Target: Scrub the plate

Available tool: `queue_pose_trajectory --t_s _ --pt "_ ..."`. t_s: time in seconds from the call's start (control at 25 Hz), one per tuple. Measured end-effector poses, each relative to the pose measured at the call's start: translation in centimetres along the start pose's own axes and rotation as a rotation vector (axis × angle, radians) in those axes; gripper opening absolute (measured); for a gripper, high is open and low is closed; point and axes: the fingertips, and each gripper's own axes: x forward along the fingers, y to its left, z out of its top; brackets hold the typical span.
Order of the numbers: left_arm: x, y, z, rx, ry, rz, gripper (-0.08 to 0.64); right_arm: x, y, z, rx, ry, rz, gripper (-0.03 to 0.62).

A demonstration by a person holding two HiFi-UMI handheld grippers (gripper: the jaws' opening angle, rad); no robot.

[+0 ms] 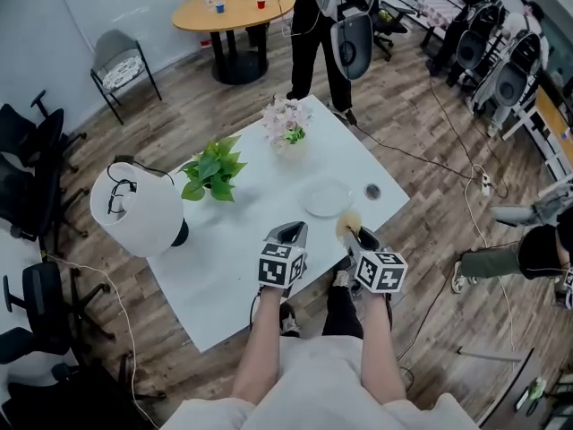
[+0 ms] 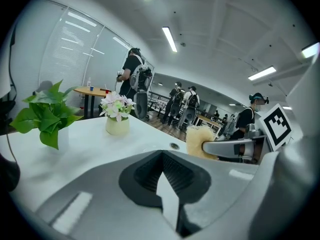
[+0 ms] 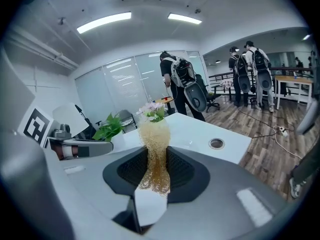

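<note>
Right gripper view: the right hand-held gripper (image 3: 152, 176) pinches a yellow fibrous scrubber (image 3: 154, 139); the left hand-held gripper (image 2: 162, 179) is closed, empty, so the unheld round white plate (image 1: 326, 197) may skid.

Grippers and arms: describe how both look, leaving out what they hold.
The left gripper and right gripper match: smooth light-grey shells tapering forward, with black ribbed pads lining a V-shaped recess. Each carries a white cube printed with black square markers. No cables show on either. The forearms are bare, without sleeves; pale clothing shows below them.
</note>
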Motion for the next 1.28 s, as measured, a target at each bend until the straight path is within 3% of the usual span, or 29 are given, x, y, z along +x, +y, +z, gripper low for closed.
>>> queue_pose_trajectory --t_s 0.32,1.28 --pt "2.1 0.2 -0.1 -0.002 0.021 0.032 0.0 2.5 -1.1 0.6 -0.006 0.035 0.052 0.132" --pt "11.8 3.8 -2.9 -0.142 0.117 0.109 0.0 11.6 -5.0 -4.1 0.003 0.366 0.179 0.132"
